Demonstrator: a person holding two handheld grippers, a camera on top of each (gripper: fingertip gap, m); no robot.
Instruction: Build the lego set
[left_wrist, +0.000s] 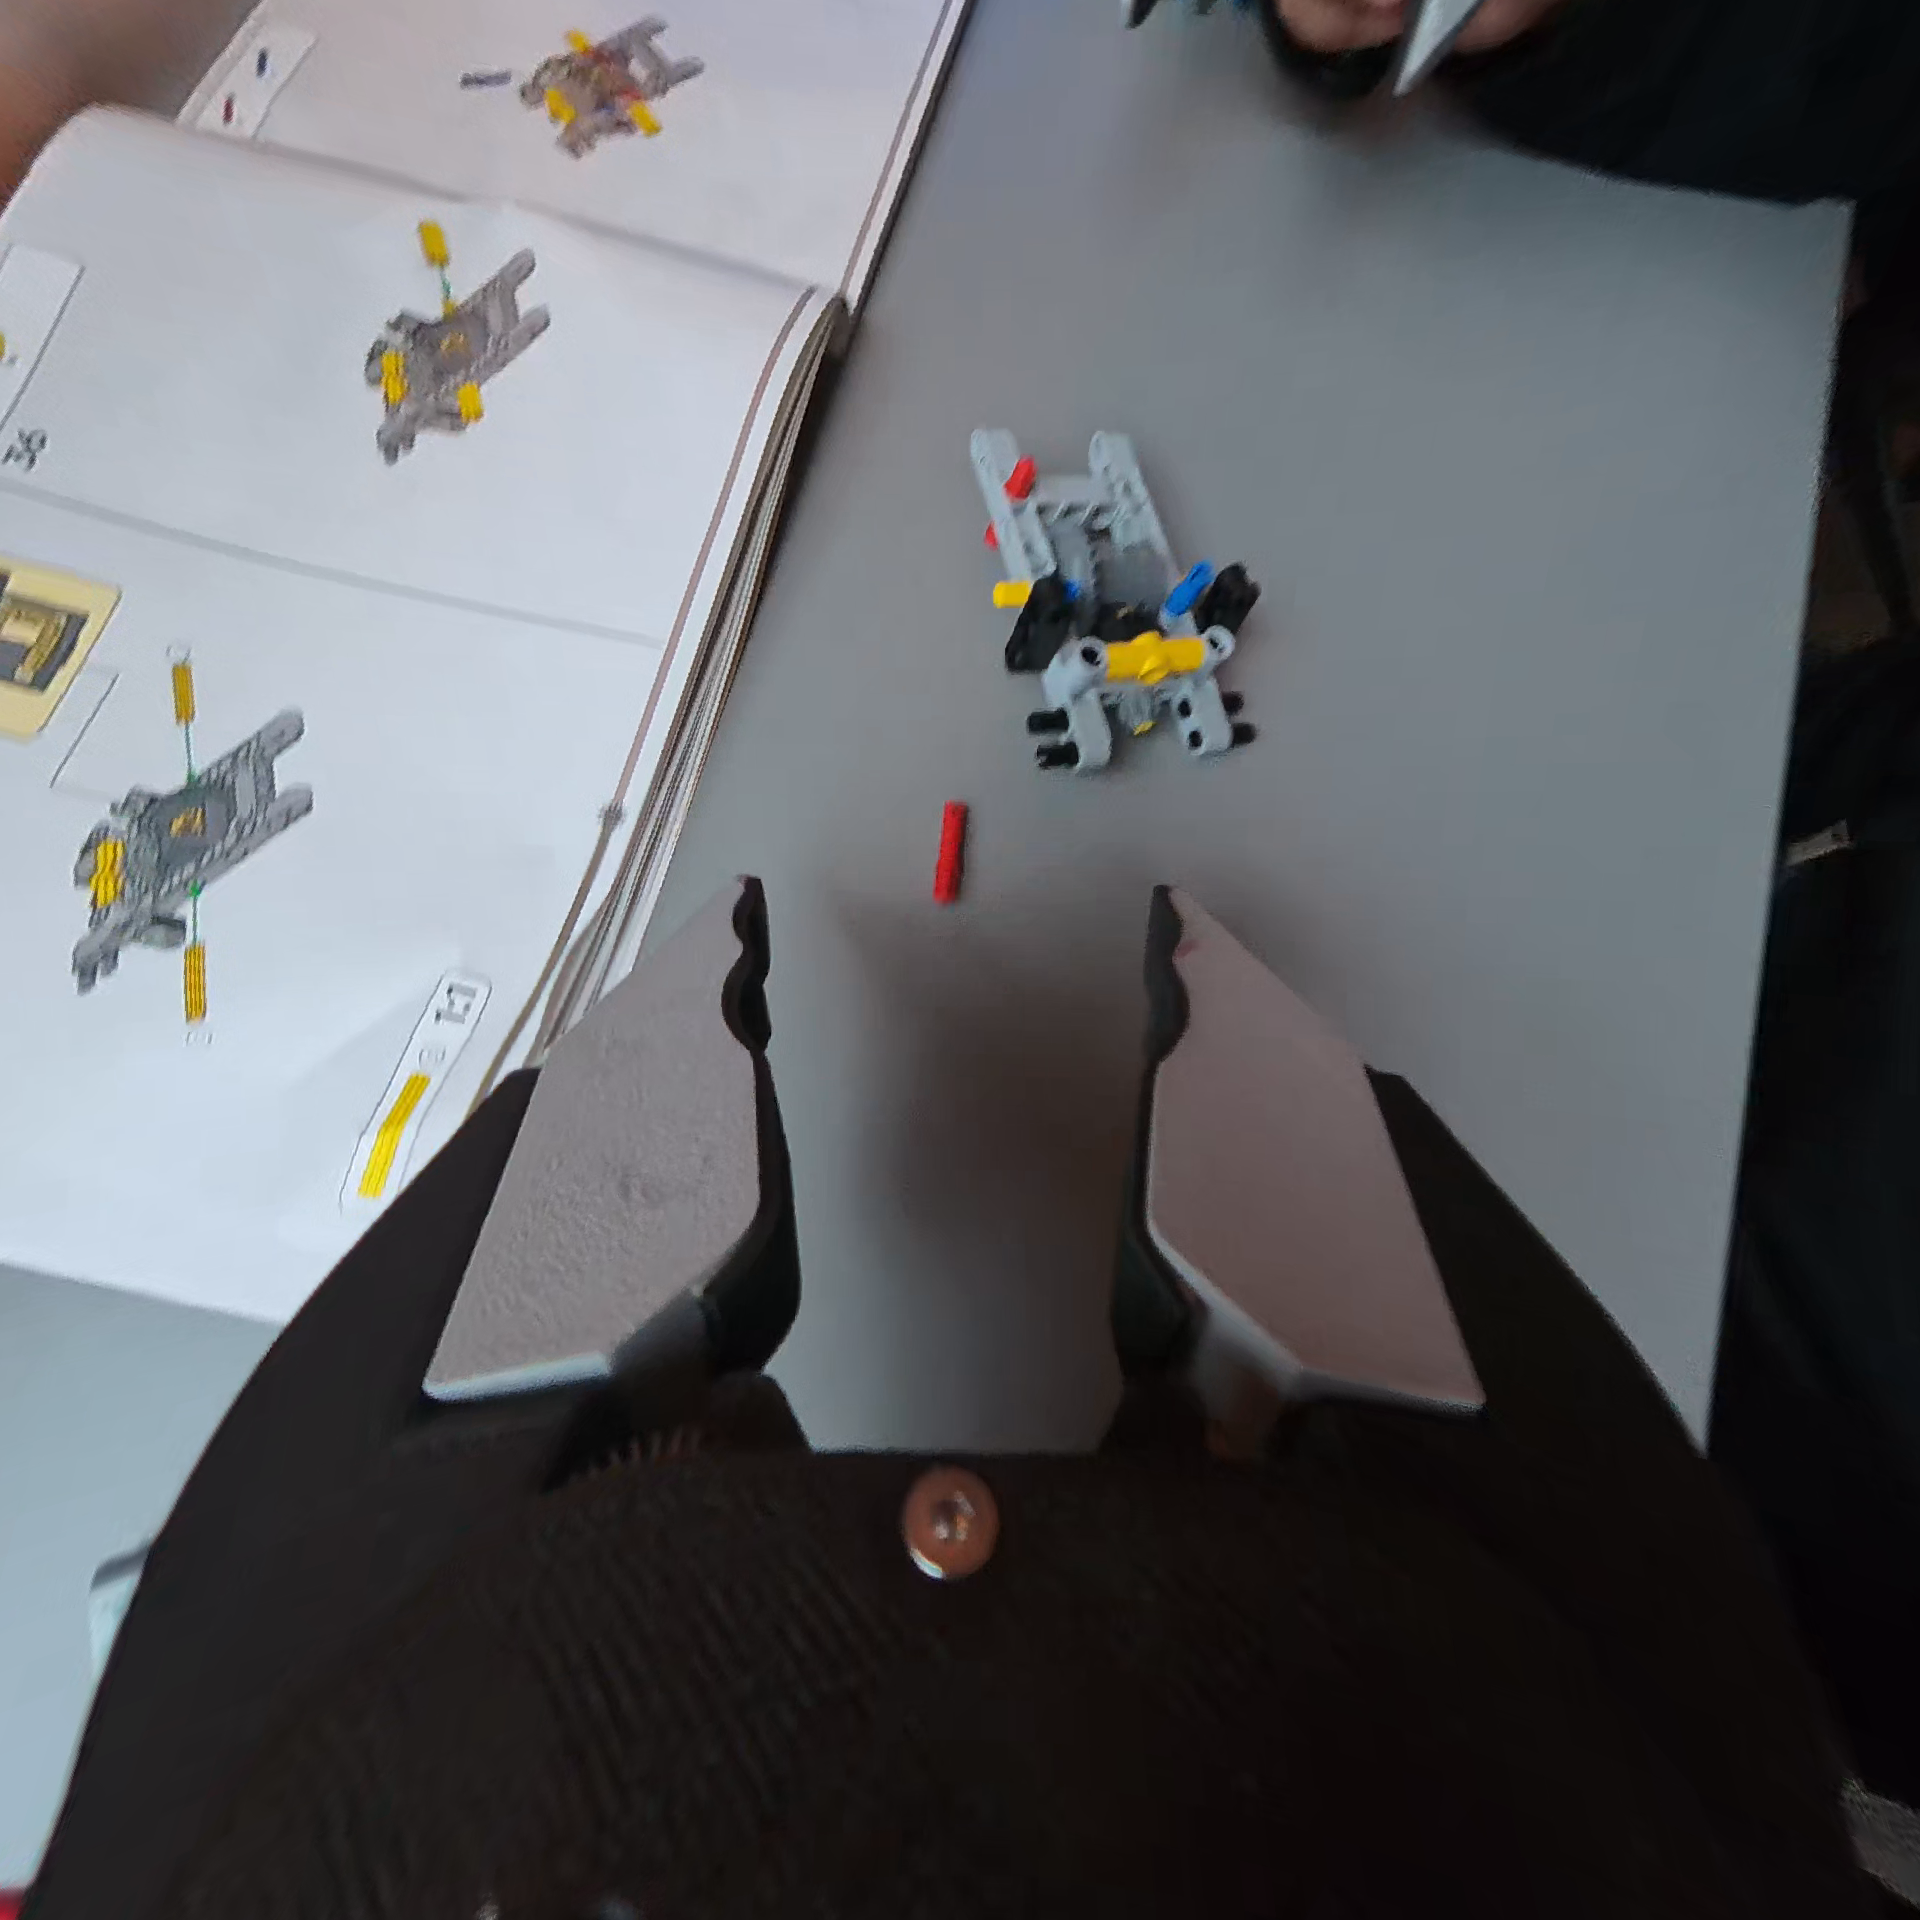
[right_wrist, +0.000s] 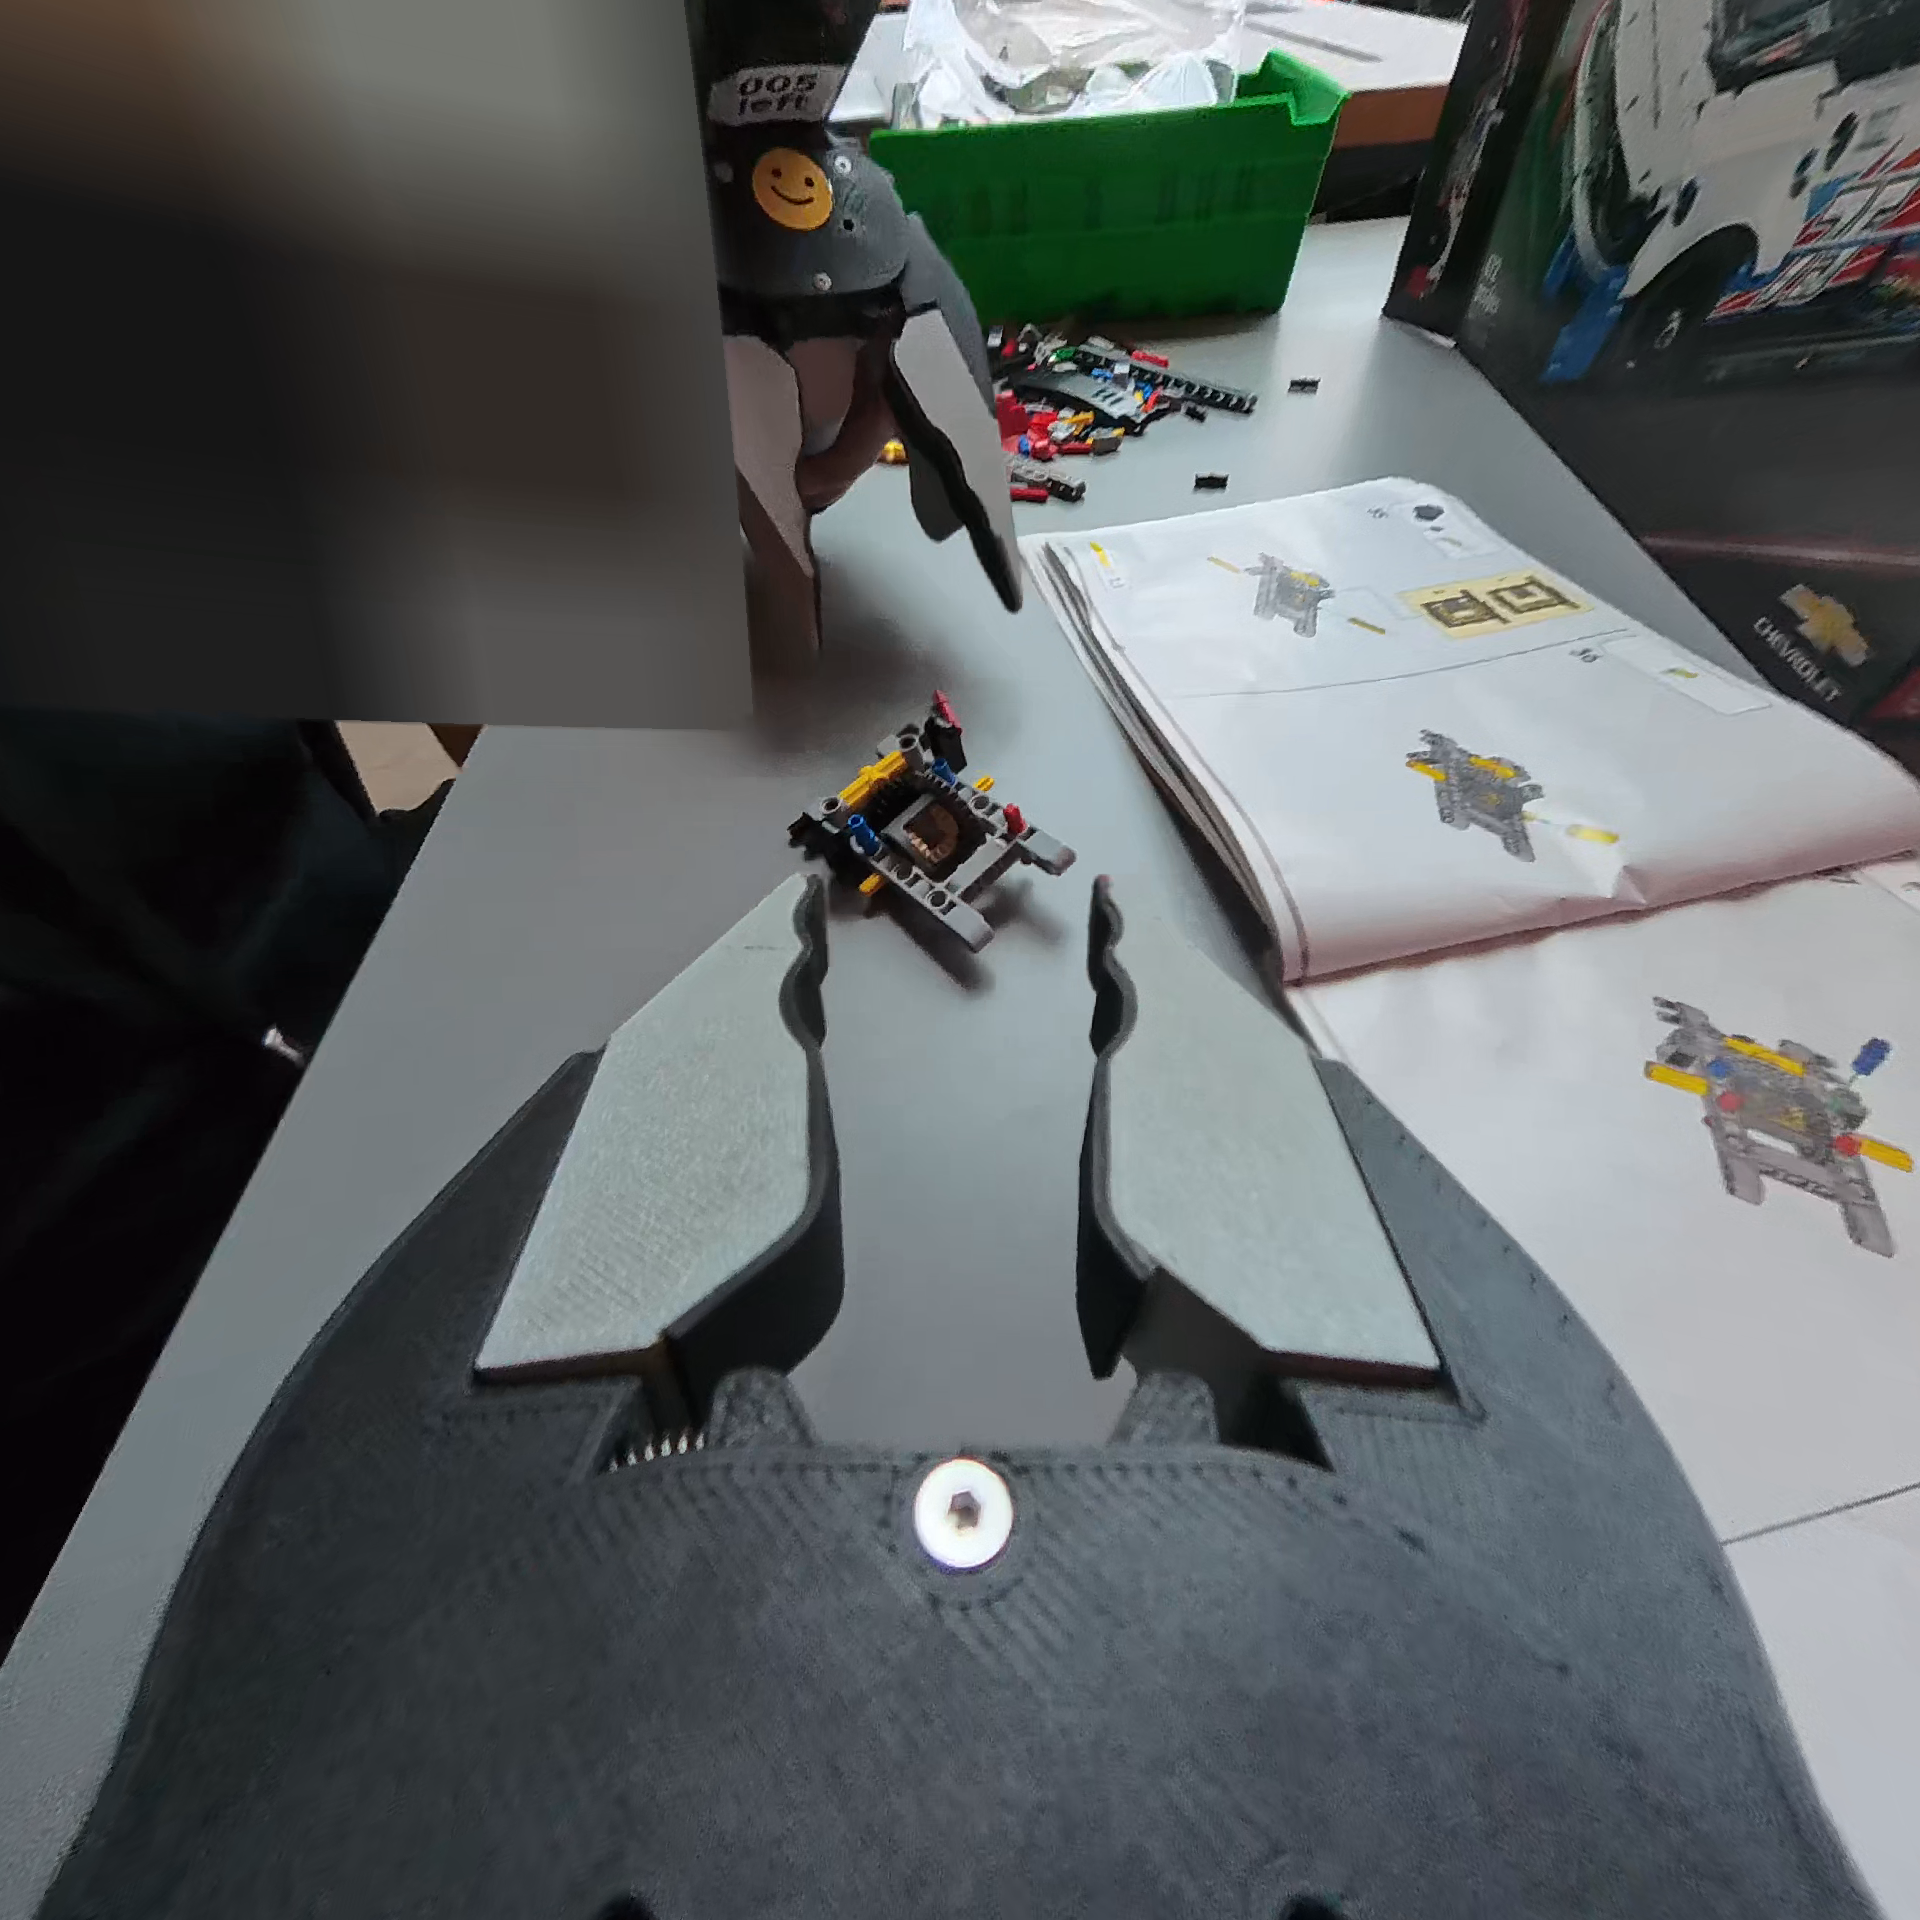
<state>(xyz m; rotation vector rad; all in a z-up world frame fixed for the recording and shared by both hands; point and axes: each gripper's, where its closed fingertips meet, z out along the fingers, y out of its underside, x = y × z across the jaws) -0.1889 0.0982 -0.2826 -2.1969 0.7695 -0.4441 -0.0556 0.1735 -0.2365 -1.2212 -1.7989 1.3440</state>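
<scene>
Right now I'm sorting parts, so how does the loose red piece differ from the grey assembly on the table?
The loose red piece is one slim single-colour rod; the grey assembly is many joined parts in grey, black, yellow, blue and red. The red piece lies nearer the open left gripper; the assembly sits farther out. Both rest free on the grey table, ungripped.

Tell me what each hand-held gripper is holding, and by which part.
Nothing. The left hand-held gripper and the right hand-held gripper are both open and empty.
</scene>
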